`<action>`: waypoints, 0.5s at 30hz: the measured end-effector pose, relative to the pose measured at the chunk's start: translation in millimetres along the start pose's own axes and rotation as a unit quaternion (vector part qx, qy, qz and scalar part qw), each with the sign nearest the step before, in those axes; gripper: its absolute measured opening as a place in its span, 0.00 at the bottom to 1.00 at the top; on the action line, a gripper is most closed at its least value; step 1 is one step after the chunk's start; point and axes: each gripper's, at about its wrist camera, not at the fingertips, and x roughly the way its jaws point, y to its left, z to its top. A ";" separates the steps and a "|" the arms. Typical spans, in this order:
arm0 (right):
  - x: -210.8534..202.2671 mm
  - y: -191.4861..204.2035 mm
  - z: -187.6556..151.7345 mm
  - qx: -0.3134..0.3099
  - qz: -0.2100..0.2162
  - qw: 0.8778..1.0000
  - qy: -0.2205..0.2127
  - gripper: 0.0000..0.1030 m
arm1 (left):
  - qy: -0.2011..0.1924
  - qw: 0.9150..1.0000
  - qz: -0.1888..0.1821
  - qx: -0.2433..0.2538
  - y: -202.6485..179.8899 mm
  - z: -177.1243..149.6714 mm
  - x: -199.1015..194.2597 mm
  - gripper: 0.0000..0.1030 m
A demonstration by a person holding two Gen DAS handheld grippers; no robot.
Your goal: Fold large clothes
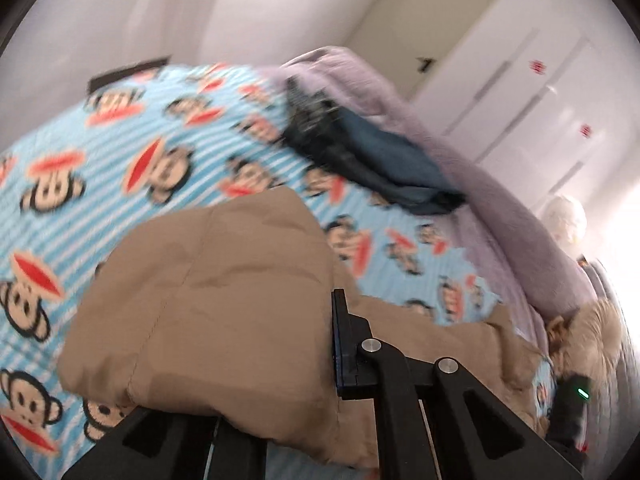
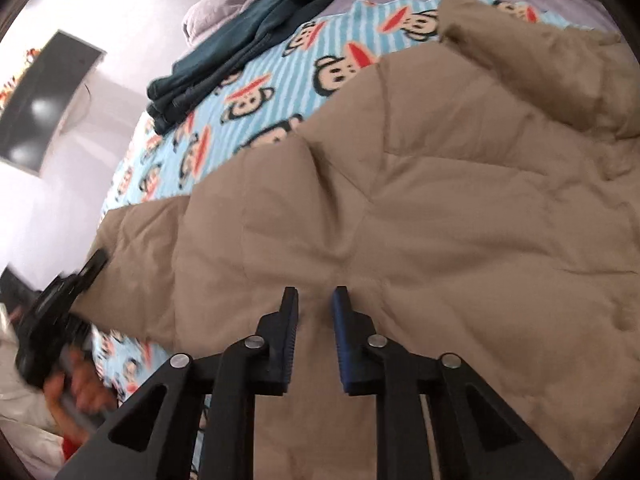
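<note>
A tan quilted puffer jacket (image 2: 420, 200) lies spread on a bed with a blue striped monkey-print sheet (image 2: 256, 92). My left gripper (image 1: 256, 344) holds a thick fold of the jacket (image 1: 224, 292). The cloth covers its left finger and only the right finger (image 1: 340, 340) shows. In the right wrist view the left gripper (image 2: 60, 312) sits at the jacket's left end. My right gripper (image 2: 314, 300) is over the jacket's near edge. Its fingers stand a little apart with tan cloth between them.
Folded dark blue clothes (image 1: 380, 160) lie at the far side of the sheet, also in the right wrist view (image 2: 248, 40). A lilac blanket (image 1: 500, 208) runs along the bed's edge. White closet doors (image 1: 520, 80) stand behind. A dark panel (image 2: 44, 100) hangs on the wall.
</note>
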 end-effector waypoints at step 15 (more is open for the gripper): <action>29.8 -16.2 7.2 0.023 0.083 0.995 0.043 0.16 | 0.067 0.970 -0.132 0.195 -220.0 -54.5 17.2 0.10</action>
